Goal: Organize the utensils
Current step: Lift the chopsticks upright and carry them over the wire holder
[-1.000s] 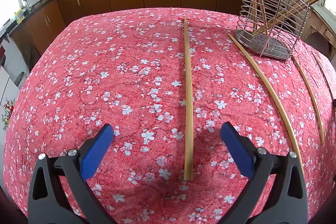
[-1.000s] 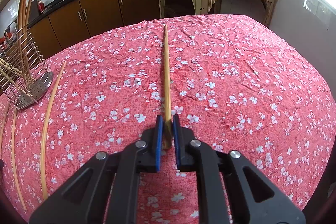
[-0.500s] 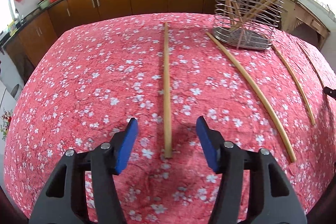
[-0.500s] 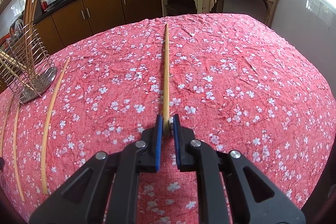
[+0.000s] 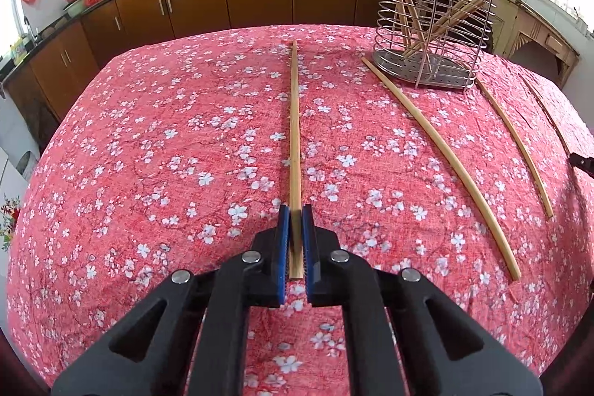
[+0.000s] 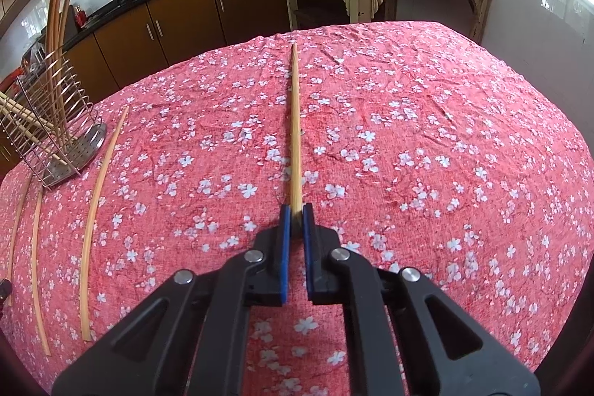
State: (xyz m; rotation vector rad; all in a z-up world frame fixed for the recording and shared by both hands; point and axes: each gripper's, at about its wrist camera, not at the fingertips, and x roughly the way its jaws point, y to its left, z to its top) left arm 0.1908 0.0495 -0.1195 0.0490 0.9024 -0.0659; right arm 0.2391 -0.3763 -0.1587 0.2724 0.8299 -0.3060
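Both grippers, left gripper (image 5: 296,210), right gripper (image 6: 296,210), slender bamboo chopsticks.

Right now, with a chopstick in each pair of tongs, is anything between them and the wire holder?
Only loose chopsticks lie on the cloth between: from the left tongs and their chopstick, one chopstick lies diagonally before the wire holder. Nothing upright blocks a lifted path. From the right tongs, the same.

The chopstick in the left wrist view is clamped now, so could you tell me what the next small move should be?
Probably lift it straight up: the left tool is shut on the chopstick, which still lies along the tablecloth; the wire holder stands ahead to the right.
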